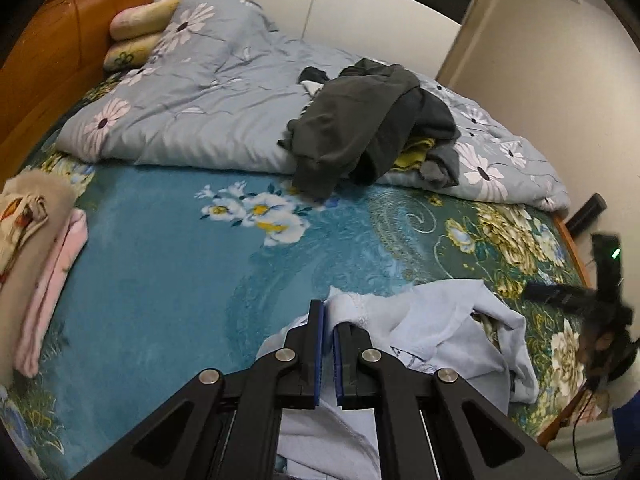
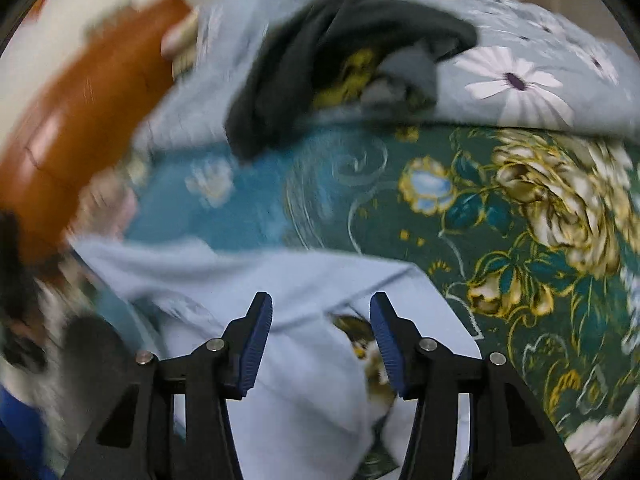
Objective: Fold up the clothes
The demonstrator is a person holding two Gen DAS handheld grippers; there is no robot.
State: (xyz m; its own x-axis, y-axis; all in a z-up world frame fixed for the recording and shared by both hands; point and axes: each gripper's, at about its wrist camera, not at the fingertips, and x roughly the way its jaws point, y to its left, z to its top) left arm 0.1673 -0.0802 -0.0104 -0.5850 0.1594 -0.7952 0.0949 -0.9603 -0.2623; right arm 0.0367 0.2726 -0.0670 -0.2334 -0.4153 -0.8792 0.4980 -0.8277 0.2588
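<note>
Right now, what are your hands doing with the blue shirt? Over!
Left gripper shut on light blue shirt. Right gripper open above it, empty. Dark clothes pile waits on the quilt; nothing in the way.

Left gripper [image 1: 327,320] pinched, right gripper [image 2: 321,312] spread.

Left blue pads [image 1: 319,344] nearly together, clamped on pale blue garment [image 1: 432,328] (edge between them). Right held low, jaws wide, gripping nothing.
</note>
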